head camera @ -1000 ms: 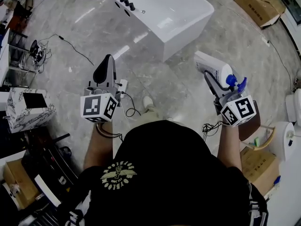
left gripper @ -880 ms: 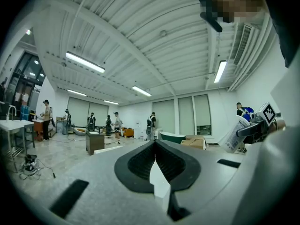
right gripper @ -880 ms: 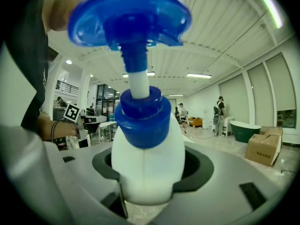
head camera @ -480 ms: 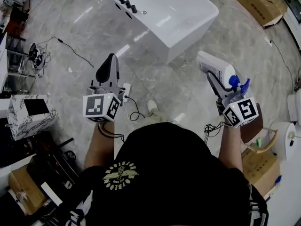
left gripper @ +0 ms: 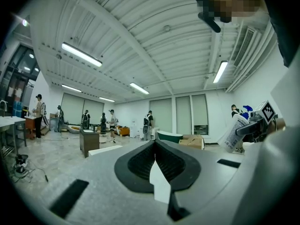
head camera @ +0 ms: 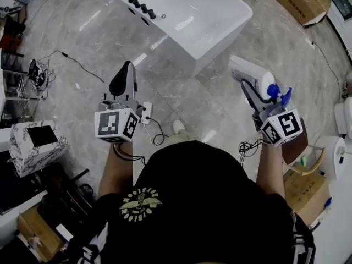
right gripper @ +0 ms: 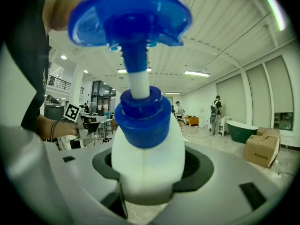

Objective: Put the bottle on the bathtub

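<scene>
Right gripper view: the right tool [right gripper: 147, 175] grips the white bottle [right gripper: 147, 158] below its blue cap [right gripper: 143, 118]. Head view: bottle is over the floor [head camera: 181, 95], well apart from the bathtub [head camera: 215, 44]; the left tool [head camera: 125, 71] is clenched, empty.

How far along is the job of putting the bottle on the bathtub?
Done: the pump bottle is picked up, the right gripper shut on it below its blue cap. In hand: it is held in the air, short of the bathtub ahead. Remaining: reach the tub and set it on the rim. The left gripper is shut and empty.
</scene>
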`<control>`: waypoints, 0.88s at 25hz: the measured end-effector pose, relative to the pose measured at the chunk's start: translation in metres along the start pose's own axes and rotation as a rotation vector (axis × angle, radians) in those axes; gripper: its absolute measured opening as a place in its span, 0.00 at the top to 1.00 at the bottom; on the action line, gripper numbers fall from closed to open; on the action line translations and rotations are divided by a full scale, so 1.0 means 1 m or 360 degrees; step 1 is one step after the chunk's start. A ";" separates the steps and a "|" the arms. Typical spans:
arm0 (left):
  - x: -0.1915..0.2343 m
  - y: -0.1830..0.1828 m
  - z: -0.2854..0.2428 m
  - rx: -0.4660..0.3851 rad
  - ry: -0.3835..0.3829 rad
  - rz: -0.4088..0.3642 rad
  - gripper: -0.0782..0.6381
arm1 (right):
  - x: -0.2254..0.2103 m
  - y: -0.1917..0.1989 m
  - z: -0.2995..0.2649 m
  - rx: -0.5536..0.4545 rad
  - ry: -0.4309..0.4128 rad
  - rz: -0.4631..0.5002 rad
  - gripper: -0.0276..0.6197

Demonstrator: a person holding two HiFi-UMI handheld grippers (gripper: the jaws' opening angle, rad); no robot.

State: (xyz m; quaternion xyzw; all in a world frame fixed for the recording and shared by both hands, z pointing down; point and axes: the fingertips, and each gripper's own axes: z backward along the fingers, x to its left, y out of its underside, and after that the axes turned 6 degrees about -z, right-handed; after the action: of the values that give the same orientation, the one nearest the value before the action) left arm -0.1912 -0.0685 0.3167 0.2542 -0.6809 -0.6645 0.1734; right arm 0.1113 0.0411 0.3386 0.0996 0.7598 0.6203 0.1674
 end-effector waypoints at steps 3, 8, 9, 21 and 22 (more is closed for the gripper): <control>0.008 -0.002 -0.010 -0.0022 0.0019 0.0008 0.88 | -0.001 -0.007 -0.009 -0.0002 0.0024 0.0012 0.55; 0.025 -0.006 -0.015 -0.0057 0.0047 0.0006 0.88 | 0.009 -0.020 -0.021 -0.0030 0.0037 0.0060 0.55; 0.029 -0.005 -0.016 -0.0055 0.0049 0.0009 0.88 | 0.011 -0.023 -0.025 -0.0043 0.0037 0.0059 0.55; 0.039 0.006 -0.036 0.0003 0.0052 0.0020 0.88 | -0.001 -0.039 -0.050 -0.0090 -0.0012 0.0039 0.55; 0.039 0.006 -0.040 0.0004 0.0045 0.0017 0.88 | -0.005 -0.038 -0.054 -0.0083 -0.0015 0.0042 0.55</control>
State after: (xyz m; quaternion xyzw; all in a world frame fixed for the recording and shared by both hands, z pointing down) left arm -0.2011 -0.1238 0.3212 0.2603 -0.6806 -0.6591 0.1862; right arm 0.0978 -0.0174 0.3114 0.1081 0.7411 0.6416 0.1654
